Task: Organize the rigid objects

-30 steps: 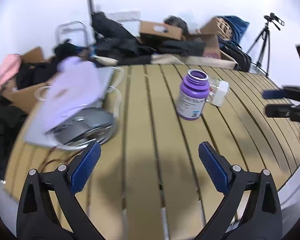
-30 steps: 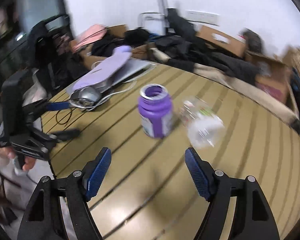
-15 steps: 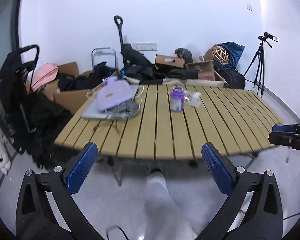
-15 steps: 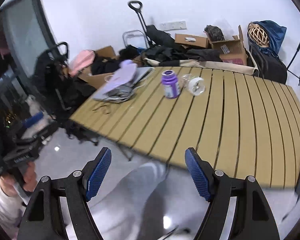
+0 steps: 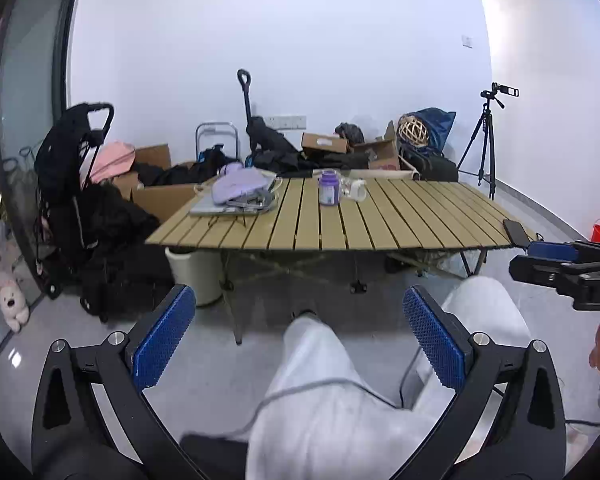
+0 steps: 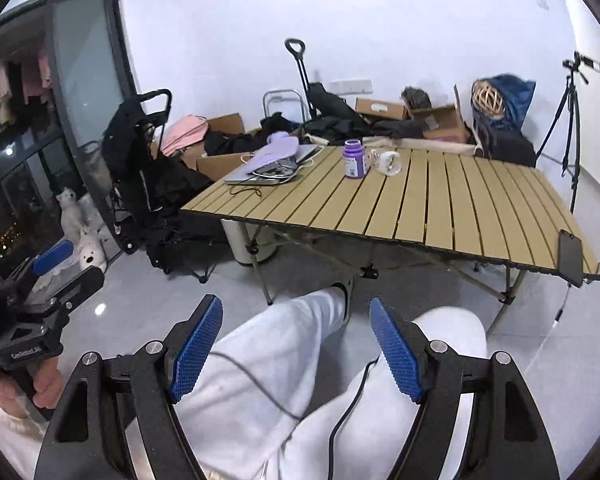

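A purple bottle (image 5: 329,187) stands upright on the slatted wooden table (image 5: 380,224), with a clear plastic bottle (image 5: 356,190) lying on its side right of it. Both show in the right wrist view too, the purple bottle (image 6: 354,158) and the clear bottle (image 6: 387,161). My left gripper (image 5: 299,342) is open and empty, far back from the table above the person's legs. My right gripper (image 6: 296,350) is open and empty, also well short of the table (image 6: 440,208).
A laptop with a purple cloth and cables (image 5: 240,194) lies on the table's left part. A black phone (image 6: 570,255) lies at the near right corner. Boxes and bags (image 5: 340,152) pile behind; a tripod (image 5: 486,140) stands right, a black cart (image 5: 72,200) left.
Both grippers have pulled far back from the table; a second ago they hovered just over the bottles. Both stayed open and empty. The bottles have not moved.
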`<act>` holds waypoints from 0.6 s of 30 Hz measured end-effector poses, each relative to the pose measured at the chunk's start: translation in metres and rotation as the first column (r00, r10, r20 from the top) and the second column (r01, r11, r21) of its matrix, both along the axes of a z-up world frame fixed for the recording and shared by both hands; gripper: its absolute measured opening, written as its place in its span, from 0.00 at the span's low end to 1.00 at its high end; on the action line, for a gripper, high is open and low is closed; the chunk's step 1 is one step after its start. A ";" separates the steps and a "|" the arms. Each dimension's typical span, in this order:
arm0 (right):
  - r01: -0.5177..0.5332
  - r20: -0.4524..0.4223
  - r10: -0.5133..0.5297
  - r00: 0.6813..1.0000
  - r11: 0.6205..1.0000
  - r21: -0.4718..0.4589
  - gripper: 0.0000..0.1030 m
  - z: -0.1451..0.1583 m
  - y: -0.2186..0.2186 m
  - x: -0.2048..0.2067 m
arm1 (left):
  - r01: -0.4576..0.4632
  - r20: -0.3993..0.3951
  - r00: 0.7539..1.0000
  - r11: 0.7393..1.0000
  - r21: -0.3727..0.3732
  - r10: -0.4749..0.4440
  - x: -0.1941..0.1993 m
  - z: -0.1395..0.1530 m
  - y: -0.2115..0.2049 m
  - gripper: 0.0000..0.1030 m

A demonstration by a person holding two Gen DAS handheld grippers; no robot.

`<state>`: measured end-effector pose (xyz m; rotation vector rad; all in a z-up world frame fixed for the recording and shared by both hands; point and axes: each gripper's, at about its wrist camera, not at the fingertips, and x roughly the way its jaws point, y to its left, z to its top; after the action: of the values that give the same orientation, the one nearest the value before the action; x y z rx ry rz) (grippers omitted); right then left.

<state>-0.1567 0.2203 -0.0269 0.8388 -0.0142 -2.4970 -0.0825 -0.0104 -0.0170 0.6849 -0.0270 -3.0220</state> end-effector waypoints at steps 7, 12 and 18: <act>-0.042 -0.063 0.044 0.997 0.999 0.025 0.79 -0.003 -0.008 0.048 | -0.071 -0.028 0.997 0.996 -0.057 0.070 0.027 -0.003 0.003 1.00; -0.026 -0.084 0.027 0.996 1.000 0.011 0.79 -0.004 -0.008 0.061 | -0.078 -0.062 0.995 0.997 -0.007 0.077 0.046 0.010 0.003 1.00; 0.001 -0.096 -0.008 0.995 0.998 -0.065 0.79 0.000 0.000 0.078 | -0.057 -0.107 0.993 0.998 0.012 0.058 0.065 0.011 0.009 1.00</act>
<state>-0.0786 0.2206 -0.0266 0.6918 -0.0642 -2.5242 -0.0175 -0.0015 -0.0056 0.5133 0.0099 -3.0006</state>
